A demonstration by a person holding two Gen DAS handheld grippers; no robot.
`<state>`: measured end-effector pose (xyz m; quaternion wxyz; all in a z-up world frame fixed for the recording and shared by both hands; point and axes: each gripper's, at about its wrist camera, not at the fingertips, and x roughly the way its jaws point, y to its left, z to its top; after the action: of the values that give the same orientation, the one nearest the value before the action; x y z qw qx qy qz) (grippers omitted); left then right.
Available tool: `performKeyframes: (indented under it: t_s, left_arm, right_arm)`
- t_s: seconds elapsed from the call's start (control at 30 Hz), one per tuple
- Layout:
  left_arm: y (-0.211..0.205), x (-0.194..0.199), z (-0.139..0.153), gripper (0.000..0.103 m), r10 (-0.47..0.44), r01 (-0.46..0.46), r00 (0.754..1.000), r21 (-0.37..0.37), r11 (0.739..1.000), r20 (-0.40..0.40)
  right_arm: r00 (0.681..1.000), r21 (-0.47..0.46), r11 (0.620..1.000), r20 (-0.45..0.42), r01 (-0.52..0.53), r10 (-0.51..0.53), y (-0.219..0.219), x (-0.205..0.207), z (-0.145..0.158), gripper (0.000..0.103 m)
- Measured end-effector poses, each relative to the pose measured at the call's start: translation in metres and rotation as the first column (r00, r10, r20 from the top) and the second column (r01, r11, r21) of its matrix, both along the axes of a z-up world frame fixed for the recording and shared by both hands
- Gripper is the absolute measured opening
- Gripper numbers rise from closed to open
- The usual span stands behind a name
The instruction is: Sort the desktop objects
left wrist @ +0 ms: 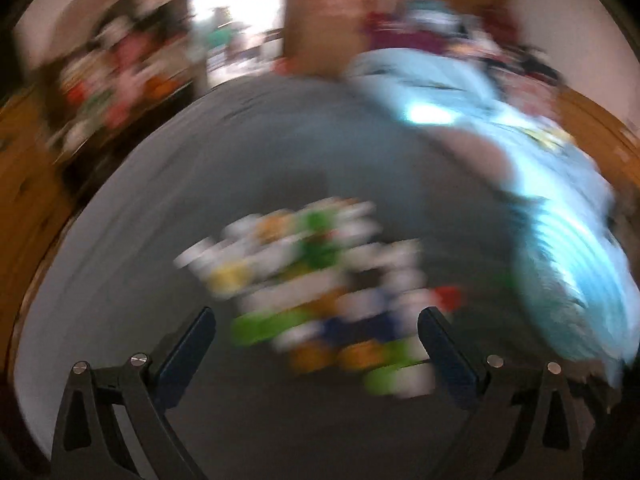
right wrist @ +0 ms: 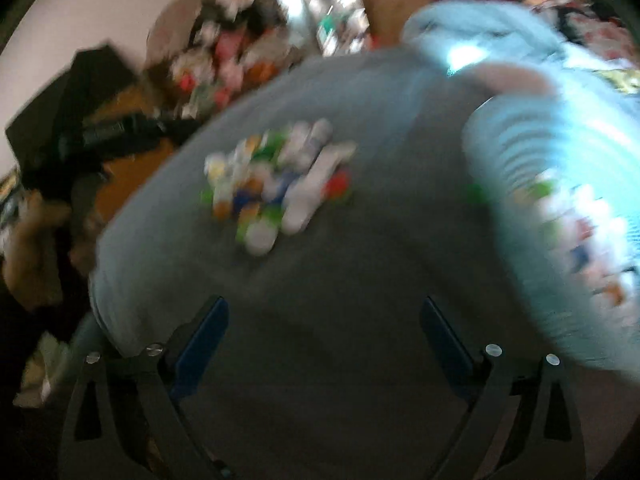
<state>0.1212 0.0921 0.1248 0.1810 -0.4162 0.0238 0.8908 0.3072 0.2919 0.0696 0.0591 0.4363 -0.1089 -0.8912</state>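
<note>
Gaping wide and empty, left claw [left wrist: 316, 344] and right claw [right wrist: 324, 336] hover over blurred coloured pieces [right wrist: 276, 184] on the grey worktop [right wrist: 360, 280].

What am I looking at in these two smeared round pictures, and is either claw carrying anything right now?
No robot arm here: a person holds a two-finger gripper in each hand, and a fisheye camera on each looks forward along its fingers. That lens makes the pictures round; the smear is motion blur.

One picture is from the left gripper, the other from the right gripper. On both, the dark fingers stand wide apart with nothing pressed between them, so neither holds anything.

Below lies a grey surface with a pile of small objects, white, green, orange, blue, yellow and red, too blurred to name. In the left view the pile sits just ahead of the fingers. A light blue ribbed container stands to the right, apparently with coloured pieces inside.
</note>
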Motion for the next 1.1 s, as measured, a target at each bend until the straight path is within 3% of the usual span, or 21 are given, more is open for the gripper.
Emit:
performKeyframes:
  t_s: [0.13, 0.27, 0.33, 0.37, 0.63, 0.83, 1.1]
  left_arm:
    - [-0.074, -0.023, -0.039, 0.103, 0.207, -0.207, 0.977, 0.002, 0.978, 0.046]
    - [-0.098, -0.04, -0.069, 0.103, 0.288, -0.289, 0.955, 0.006, 0.957, 0.069]
    - [-0.099, -0.05, -0.079, 0.103, 0.294, -0.296, 0.953, 0.025, 0.955, 0.075]
    - [-0.097, -0.055, -0.082, 0.103, 0.294, -0.297, 0.953, 0.028, 0.955, 0.073]
    - [-0.084, -0.077, -0.11, 0.103, 0.276, -0.276, 0.954, -0.021, 0.961, 0.114]
    - [-0.066, -0.077, -0.117, 0.103, 0.262, -0.248, 0.961, -0.151, 0.957, 0.085]
    - [-0.07, -0.075, -0.116, 0.103, 0.256, -0.245, 0.963, -0.128, 0.961, 0.078]
  right_arm:
    - [0.998, 0.051, 0.997, 0.032, 0.06, -0.062, -0.003, -0.037, -0.032, 0.094]
    - [0.982, 0.089, 0.981, 0.056, 0.173, -0.178, 0.011, -0.071, -0.048, 0.094]
    - [0.975, 0.084, 0.974, 0.054, 0.209, -0.214, 0.014, -0.081, -0.05, 0.094]
    - [0.972, 0.09, 0.971, 0.049, 0.224, -0.229, 0.015, -0.083, -0.052, 0.102]
    - [0.964, 0.075, 0.961, 0.009, 0.265, -0.266, 0.02, -0.076, -0.059, 0.102]
    - [0.964, 0.079, 0.961, 0.003, 0.264, -0.265, 0.02, -0.074, -0.058, 0.102]
    - [0.964, 0.07, 0.962, 0.001, 0.264, -0.265, 0.021, -0.074, -0.058, 0.102]
